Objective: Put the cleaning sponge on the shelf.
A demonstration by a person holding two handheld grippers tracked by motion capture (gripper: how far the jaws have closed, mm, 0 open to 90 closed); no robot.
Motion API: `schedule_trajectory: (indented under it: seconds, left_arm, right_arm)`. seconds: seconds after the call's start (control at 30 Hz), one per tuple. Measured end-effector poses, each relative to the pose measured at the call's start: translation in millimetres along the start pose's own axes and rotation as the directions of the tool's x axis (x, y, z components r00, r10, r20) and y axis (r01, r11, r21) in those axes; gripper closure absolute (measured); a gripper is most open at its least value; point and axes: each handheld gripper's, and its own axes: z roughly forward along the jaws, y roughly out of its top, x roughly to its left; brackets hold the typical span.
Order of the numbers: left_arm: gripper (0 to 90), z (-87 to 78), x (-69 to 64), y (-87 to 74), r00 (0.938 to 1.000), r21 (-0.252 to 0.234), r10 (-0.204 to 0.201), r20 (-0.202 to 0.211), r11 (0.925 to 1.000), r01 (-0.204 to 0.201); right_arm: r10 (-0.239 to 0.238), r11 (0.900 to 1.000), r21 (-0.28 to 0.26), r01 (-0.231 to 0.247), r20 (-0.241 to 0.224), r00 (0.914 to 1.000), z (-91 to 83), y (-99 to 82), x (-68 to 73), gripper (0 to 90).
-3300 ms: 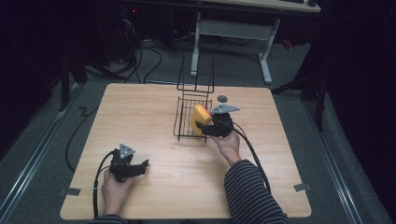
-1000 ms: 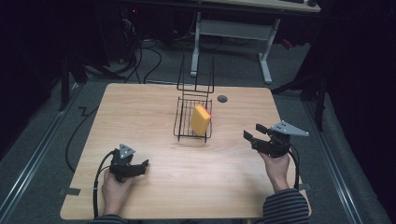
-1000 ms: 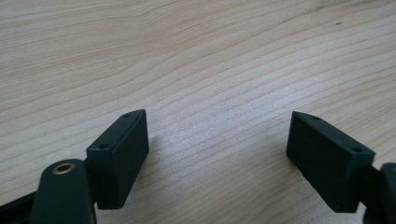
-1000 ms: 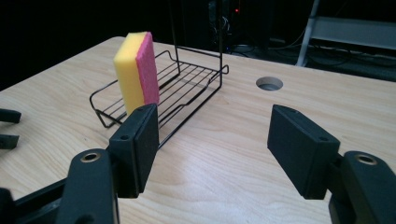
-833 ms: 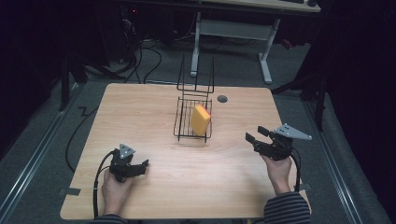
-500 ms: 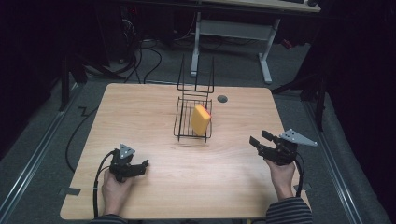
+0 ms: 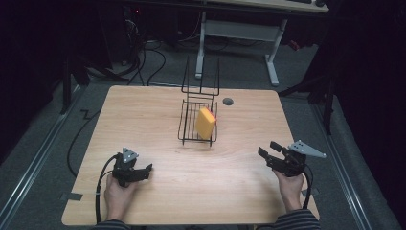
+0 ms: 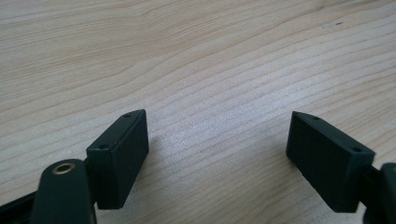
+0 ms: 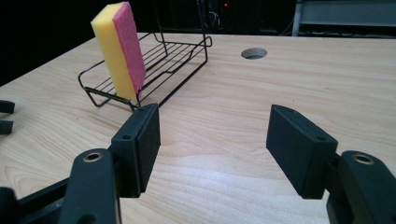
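The sponge [image 7: 206, 123] stood on edge in the wire rack [image 7: 190, 129] at mid-table, leaning on its right side; in the right gripper view it [image 9: 119, 49] rose upright at the rack's [image 9: 161, 53] near end. Placing looked done. The right gripper [image 7: 269, 149] sat well apart near the table's [image 7: 158, 110] right edge, jaws wide and empty. The left gripper [image 7: 143, 169] rested at the near left, jaws likewise wide with only bare wood between. Little seemed left but to rest the hands.
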Motion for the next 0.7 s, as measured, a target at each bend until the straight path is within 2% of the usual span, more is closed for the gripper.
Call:
schedule_trajectory:
  seconds: [0.37,0.7]
  left_arm:
    - [21.6,0.0,0.0,0.0,1.0000,0.000,0.000,0.000,1.0000,0.000]
    - [21.6,0.0,0.0,0.0,1.0000,0.000,0.000,0.000,1.0000,0.000]
  right_arm:
    - [0.008,0.9996,0.029,-0.008,-0.003,1.0000,4.8,-15.1,-0.3,35.6]
    - [-0.018,0.9972,0.073,0.017,0.016,0.9997,16.4,-27.1,4.9,36.9]
